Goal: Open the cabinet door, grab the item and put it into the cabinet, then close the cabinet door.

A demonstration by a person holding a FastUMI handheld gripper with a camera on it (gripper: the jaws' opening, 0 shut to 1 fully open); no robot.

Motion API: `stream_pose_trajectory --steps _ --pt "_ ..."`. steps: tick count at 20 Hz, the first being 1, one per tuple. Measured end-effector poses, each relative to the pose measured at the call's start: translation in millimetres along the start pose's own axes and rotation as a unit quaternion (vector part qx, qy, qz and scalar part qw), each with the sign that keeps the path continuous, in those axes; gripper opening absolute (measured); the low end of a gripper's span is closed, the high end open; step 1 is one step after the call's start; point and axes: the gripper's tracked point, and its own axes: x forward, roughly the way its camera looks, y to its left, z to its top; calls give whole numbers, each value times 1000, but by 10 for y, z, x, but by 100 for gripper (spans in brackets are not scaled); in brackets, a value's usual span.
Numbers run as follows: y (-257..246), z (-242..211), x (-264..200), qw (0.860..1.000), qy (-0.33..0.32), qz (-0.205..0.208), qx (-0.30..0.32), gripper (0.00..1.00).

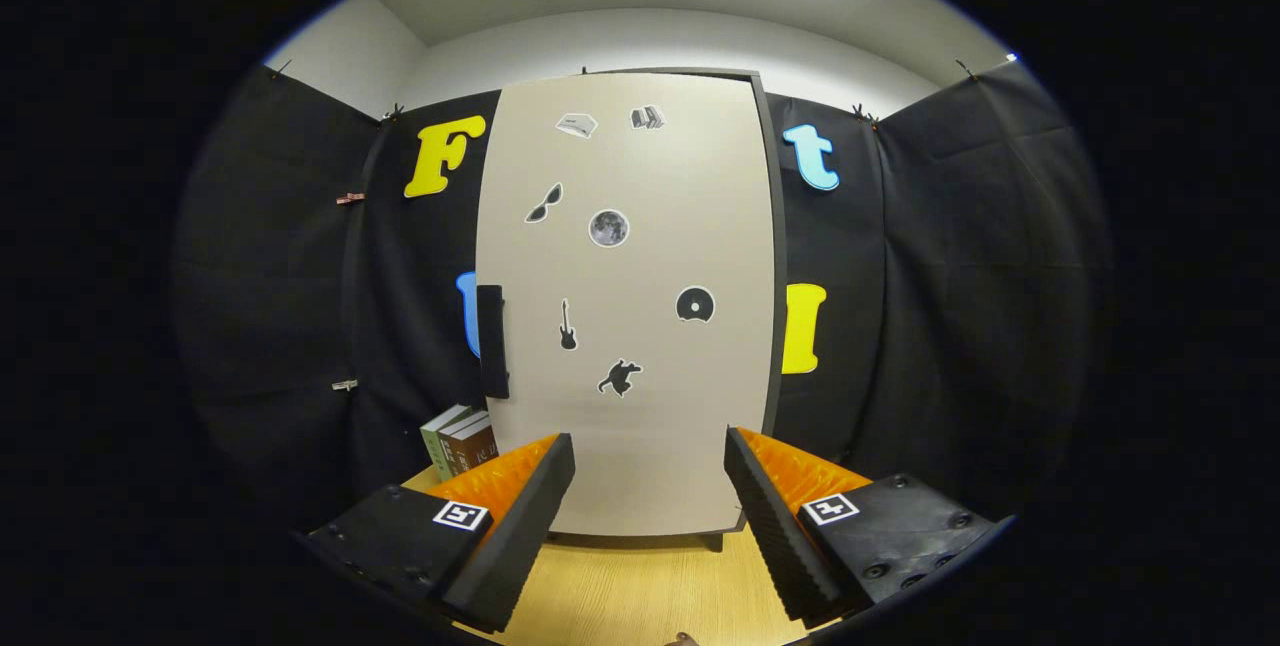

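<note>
- The tool (648, 486) stands open, its two fingers (520, 516) spread wide with nothing between them; each is a black wedge with a ribbed inner pad, an orange ridged backing and a small square black-and-white marker on its base.
- Beneath the fingers lies the desk (640, 586), a pale wood-grain top, smooth and bare between them.
- Just beyond the fingertips rises the cabinet (768, 326), a tall dark-framed box standing on the desk.
- Its door (640, 406) is a flat, matte beige panel, shut flush against the frame and dotted with small stickers: sunglasses, a moon, a guitar, a disc and others.
- A black upright bar handle (492, 341) sits on the door's left edge, above and beyond the left finger, well apart from it.
- Left of the cabinet, just behind the left finger, some books (458, 441) stand upright together on the desk, green and brown spines showing.
</note>
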Motion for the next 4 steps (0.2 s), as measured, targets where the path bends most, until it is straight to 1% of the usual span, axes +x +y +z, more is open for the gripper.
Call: stream_pose_trajectory --steps 4 --pt "10 2 7 1000 1 1 2 98"
